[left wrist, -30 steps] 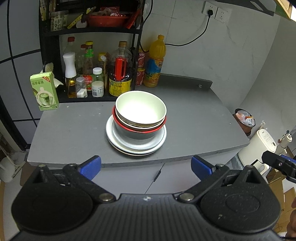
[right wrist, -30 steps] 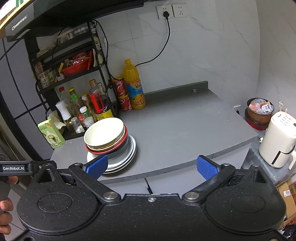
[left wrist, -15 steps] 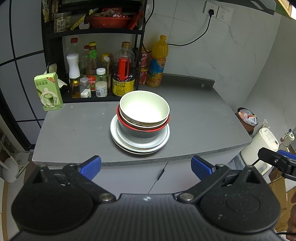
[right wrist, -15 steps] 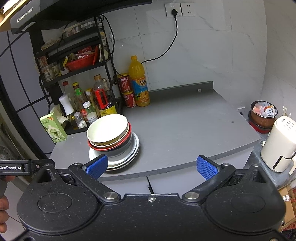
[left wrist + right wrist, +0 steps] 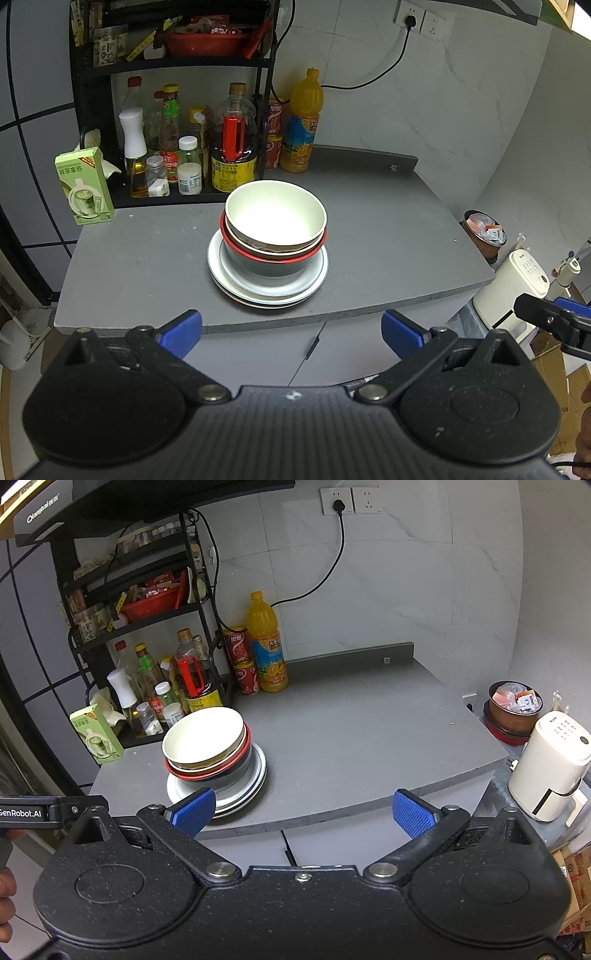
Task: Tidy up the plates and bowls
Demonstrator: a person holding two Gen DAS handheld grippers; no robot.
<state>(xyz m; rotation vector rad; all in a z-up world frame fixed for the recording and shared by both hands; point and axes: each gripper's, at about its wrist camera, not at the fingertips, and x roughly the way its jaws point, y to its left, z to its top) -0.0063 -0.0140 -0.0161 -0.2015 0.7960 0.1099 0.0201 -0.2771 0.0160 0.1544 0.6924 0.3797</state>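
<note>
Two grippers, both mine, hover short of the near edge of the grey bench (image 5: pixel 369 229), each with its blue-padded fingers spread wide apart and nothing between them. My left gripper (image 5: pixel 291 330) faces the crockery stack almost head-on; my right gripper (image 5: pixel 303 810) sits further right, so the stack appears at the left of its view, just beyond its left fingertip (image 5: pixel 194 808). The stack stands near the bench's near-left part: white plates (image 5: pixel 266 291) at the bottom, a dark bowl with a red rim (image 5: pixel 273 258) on them, and a cream bowl (image 5: pixel 275 214) nested uppermost, all upright. Neither gripper touches the stack. At the far left a black shelf rack (image 5: pixel 92 110) holds bottles of sauce and oil, with a green carton (image 5: pixel 83 184) to its left and an orange drink bottle (image 5: pixel 301 122) beside red cans to its right. A white kettle (image 5: pixel 550 764) stands off the bench's right end
</note>
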